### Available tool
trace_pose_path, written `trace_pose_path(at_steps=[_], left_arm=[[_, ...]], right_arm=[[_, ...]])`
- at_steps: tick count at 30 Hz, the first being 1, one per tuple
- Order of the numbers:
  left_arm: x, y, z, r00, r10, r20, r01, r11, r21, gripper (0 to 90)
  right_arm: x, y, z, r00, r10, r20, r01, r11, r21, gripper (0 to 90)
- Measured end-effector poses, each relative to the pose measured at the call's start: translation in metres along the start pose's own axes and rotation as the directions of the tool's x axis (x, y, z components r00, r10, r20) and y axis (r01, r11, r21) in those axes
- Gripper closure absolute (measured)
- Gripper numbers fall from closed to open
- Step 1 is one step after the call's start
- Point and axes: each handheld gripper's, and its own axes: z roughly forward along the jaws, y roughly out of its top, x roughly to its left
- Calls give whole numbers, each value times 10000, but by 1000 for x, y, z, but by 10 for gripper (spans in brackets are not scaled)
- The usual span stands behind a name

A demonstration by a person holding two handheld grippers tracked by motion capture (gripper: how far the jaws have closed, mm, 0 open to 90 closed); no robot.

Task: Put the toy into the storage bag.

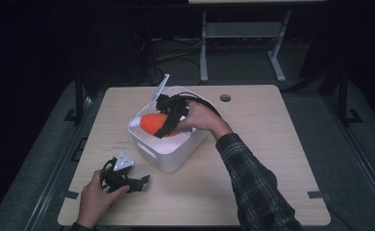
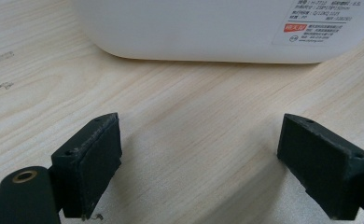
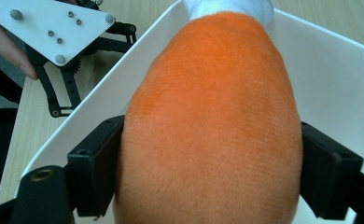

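Orange plush toy lies inside the white bin, between the jaws of the right gripper. Long axis runs straight away from that gripper, along the line of its jaws; the white tip points to the far end, toward the bin's far wall. Both pads flank the toy's widest part, touching or nearly so; jaws stand wide, grip loosening rather than clamped. Left gripper rests on the wooden table, jaws spread with nothing between them, bin wall just ahead.
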Motion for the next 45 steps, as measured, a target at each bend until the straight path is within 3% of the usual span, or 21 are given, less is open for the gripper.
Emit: trace_pose_path(at_steps=[3,11,19,27,39,45], left_arm=[[0,0,0,10000,-6,11,6,10000,-5,127],[0,0,0,10000,5,8,-5,10000,28,127],[0,0,0,10000,-10,16,10,10000,4,127],[0,0,0,10000,-16,7,16,10000,-11,127],[0,0,0,10000,-65,10,65,10000,-53,127],[0,0,0,10000,-63,5,63,10000,-47,127]], right_arm=[[1,1,2,10000,53,18,-53,10000,9,136],[2,1,-3,9998,148,120,-146,9997,-218,134],[9,-9,-25,9980,497,390,-466,9959,-774,130],[13,-29,-50,9927,960,732,-870,9892,-1178,99],[24,-77,-89,9697,1853,1592,-1541,9696,-1902,86],[30,-103,-100,9519,2410,1895,-1973,9547,-2228,83]])
